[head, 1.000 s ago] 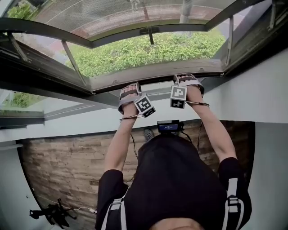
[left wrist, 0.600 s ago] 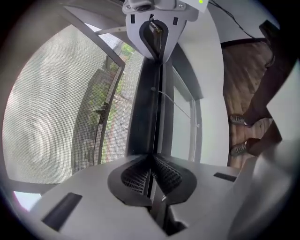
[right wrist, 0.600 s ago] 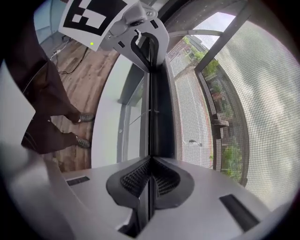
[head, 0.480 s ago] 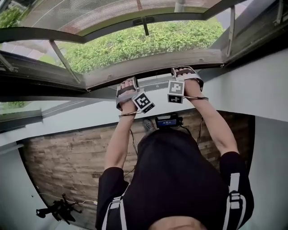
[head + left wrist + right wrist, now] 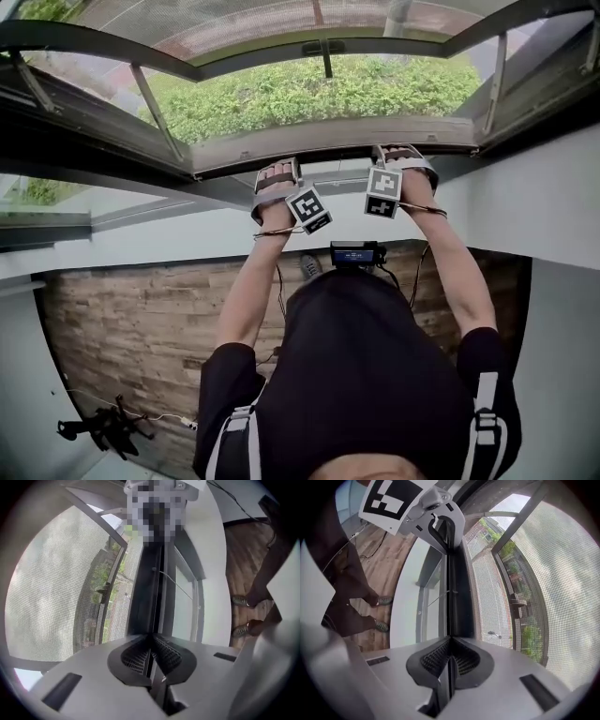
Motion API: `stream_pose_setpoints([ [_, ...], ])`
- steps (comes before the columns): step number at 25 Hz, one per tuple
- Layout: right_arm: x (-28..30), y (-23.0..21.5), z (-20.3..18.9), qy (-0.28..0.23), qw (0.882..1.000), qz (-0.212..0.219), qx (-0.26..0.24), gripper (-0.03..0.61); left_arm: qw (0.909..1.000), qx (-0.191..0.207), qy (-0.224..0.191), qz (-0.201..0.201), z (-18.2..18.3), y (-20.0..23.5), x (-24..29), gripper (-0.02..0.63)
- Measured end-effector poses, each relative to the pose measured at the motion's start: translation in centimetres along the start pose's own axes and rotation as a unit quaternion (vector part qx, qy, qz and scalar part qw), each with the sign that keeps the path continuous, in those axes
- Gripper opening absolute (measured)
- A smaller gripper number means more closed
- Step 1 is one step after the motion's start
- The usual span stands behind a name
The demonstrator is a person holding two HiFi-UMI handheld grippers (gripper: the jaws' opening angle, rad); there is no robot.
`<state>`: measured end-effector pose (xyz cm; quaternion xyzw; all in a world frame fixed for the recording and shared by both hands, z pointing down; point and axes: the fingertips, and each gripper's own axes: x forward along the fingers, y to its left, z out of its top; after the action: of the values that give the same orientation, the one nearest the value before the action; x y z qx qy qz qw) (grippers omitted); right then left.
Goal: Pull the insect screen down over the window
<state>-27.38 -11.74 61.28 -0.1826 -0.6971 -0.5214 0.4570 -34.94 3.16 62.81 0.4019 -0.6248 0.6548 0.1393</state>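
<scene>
Your left tool [image 5: 277,171] and right tool [image 5: 398,156] sit side by side on the screen's bar [image 5: 328,141], left of middle and right of middle, both arms stretched out to the far side. The bar lies across the low edge of the window [image 5: 112,141], with the wall [image 5: 169,248] just below it.

In the left gripper view your left tool [image 5: 151,637] has its pads pressed together on a thin edge of the bar [image 5: 145,597], which runs straight away from the tips. The mesh of the screen [image 5: 51,588] spreads to the left of it.

In the right gripper view your right tool [image 5: 450,639] pinches the same bar [image 5: 457,597] in the same way, a thin strip showing between the pads. The mesh [image 5: 553,573] spreads to its right here.

Past the bar lies a green hedge [image 5: 309,94]. The window's handle [image 5: 325,52] is at the far side, well apart from both tools. A wooden floor [image 5: 122,328] shows under you.
</scene>
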Motion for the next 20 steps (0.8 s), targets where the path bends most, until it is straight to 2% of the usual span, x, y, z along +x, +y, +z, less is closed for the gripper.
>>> stream_pose_setpoints([
  [3,-0.2,-0.2,0.0,0.001,1.000,-0.007,-0.004,0.014,0.9999,-0.009,-0.004,0.004,0.1,0.4,-0.2,0.012],
  [11,-1.2,-0.6,-0.1,0.008,1.000,-0.022,-0.013,0.014,0.9999,-0.003,-0.007,0.009,0.2,0.9,-0.9,0.022],
  [20,-1.4,0.2,-0.1,-0.006,1.000,0.008,-0.007,0.028,0.9999,0.005,-0.009,0.004,0.3,0.9,-0.9,0.021],
])
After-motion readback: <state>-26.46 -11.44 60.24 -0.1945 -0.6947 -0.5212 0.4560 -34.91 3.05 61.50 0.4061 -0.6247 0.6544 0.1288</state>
